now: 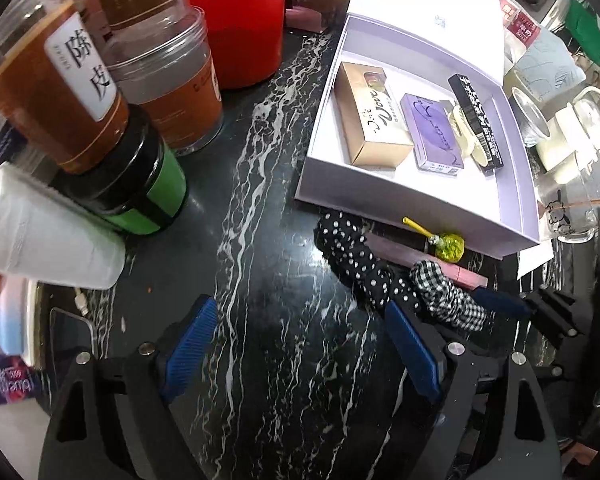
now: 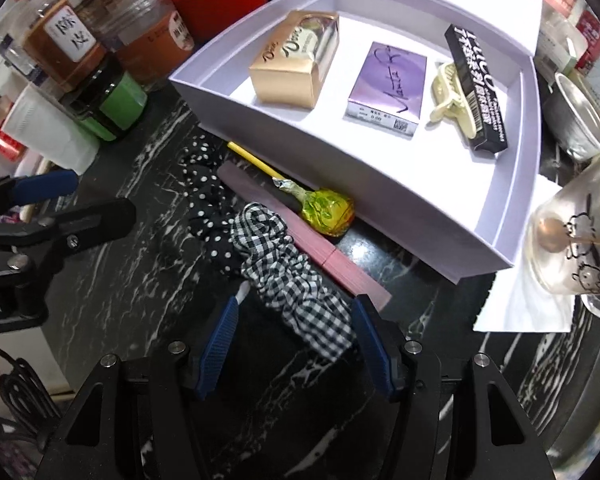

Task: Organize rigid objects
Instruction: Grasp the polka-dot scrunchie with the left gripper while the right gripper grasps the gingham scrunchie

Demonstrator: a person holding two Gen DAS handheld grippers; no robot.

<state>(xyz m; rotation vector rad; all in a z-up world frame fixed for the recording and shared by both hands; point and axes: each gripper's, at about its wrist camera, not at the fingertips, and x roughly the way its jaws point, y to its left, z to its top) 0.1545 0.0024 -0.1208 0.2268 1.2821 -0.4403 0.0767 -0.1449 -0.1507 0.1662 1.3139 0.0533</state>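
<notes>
Because the right gripper [image 2: 294,350], jaws apart, straddles the gingham scrunchie [image 2: 296,280], closing may drag the pink box [image 2: 300,240] and lollipop [image 2: 328,212] askew, left gripper [image 1: 300,352] likewise apart

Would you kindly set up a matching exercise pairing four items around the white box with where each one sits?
Things:
1. gold box
2. black carton
3. lollipop
4. checked scrunchie

Places:
A. on the marble, in front of the white box
B. between the open fingers of the right gripper
C. inside the white box, at its left end
D. inside the white box, leaning on the cream hair clip

Pairs: 1-C, 2-D, 3-A, 4-B
</notes>
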